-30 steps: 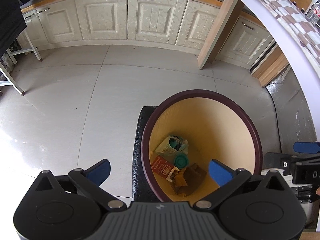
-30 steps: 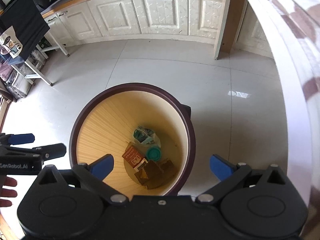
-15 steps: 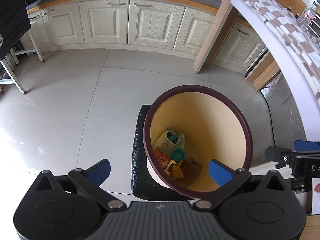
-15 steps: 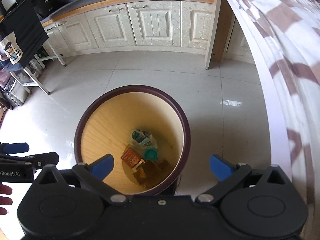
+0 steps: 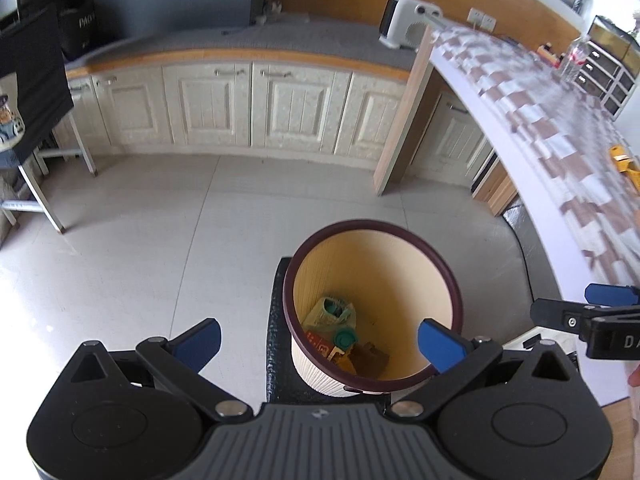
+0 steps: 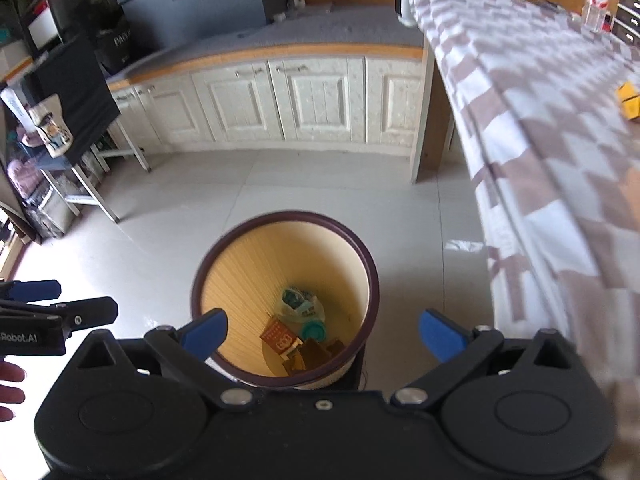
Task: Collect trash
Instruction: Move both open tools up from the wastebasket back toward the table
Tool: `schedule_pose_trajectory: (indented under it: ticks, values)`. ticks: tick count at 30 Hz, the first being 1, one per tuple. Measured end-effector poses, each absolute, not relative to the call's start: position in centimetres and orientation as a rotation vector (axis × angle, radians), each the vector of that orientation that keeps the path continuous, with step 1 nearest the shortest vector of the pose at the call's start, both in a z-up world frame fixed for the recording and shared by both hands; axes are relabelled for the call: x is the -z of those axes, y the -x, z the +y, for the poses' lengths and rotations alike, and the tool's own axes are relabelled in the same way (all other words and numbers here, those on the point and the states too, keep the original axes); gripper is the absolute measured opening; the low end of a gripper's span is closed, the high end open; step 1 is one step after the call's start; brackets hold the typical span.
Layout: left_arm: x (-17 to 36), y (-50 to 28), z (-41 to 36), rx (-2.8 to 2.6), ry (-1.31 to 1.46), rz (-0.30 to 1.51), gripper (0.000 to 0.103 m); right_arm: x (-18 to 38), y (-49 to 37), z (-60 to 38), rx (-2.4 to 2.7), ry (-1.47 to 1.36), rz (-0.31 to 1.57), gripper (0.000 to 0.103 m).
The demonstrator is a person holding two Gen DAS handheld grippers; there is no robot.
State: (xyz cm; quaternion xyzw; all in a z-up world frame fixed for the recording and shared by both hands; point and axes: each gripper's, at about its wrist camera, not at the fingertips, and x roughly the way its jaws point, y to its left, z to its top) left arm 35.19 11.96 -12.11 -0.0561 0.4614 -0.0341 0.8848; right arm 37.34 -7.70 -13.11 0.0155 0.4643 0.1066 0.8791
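Both the left tool and right tool hang spread apart and empty above the trash bin on the floor, so any reach toward the yellow item far right on the checkered counter risks clipping its edge.

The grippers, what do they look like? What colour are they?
Both are black plastic. The left gripper and right gripper each have two round discs at the base, silver bolts, and linked arms ending in blue fingertips. The left one's middle is ribbed grey. White lettering marks their sides, only partly in view.
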Motion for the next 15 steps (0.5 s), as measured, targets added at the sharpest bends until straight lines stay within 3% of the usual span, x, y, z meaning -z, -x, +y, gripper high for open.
schedule_pose_trajectory:
  ticks: [15]
  values:
    - [4.2, -28.7, 8.4, 0.143, 0.102, 0.714, 0.103, 4.0, -29.0, -12.2, -0.245, -0.043, 0.697, 0.103]
